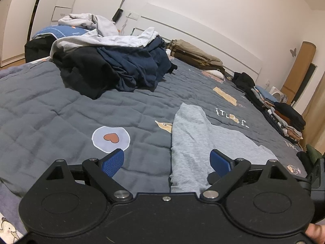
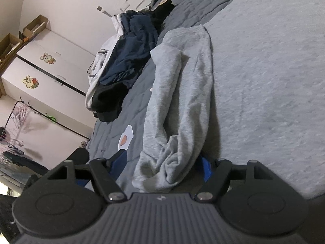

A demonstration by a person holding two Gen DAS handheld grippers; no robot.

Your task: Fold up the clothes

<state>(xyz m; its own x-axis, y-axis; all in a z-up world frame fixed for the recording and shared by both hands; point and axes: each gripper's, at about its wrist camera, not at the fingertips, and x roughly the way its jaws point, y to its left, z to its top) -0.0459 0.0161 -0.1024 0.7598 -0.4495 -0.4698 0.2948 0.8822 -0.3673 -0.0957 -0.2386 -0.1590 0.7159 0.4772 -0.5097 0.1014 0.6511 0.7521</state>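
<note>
Left wrist view: we hold the left claw (image 1: 167, 162) spread above the grey garment (image 1: 195, 140) on the bed (image 1: 50, 109). Our right claw (image 2: 162, 164) is spread around its bunched sleeve (image 2: 178, 105). Unfolded pile (image 1: 113, 63) sits near the far edge.

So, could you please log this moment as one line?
step: folding grey top on bed | left gripper: open over its edge | right gripper: open around bunched sleeve

Grey garment (image 1: 195, 142) between spread fingers (image 1: 113, 162)
</note>
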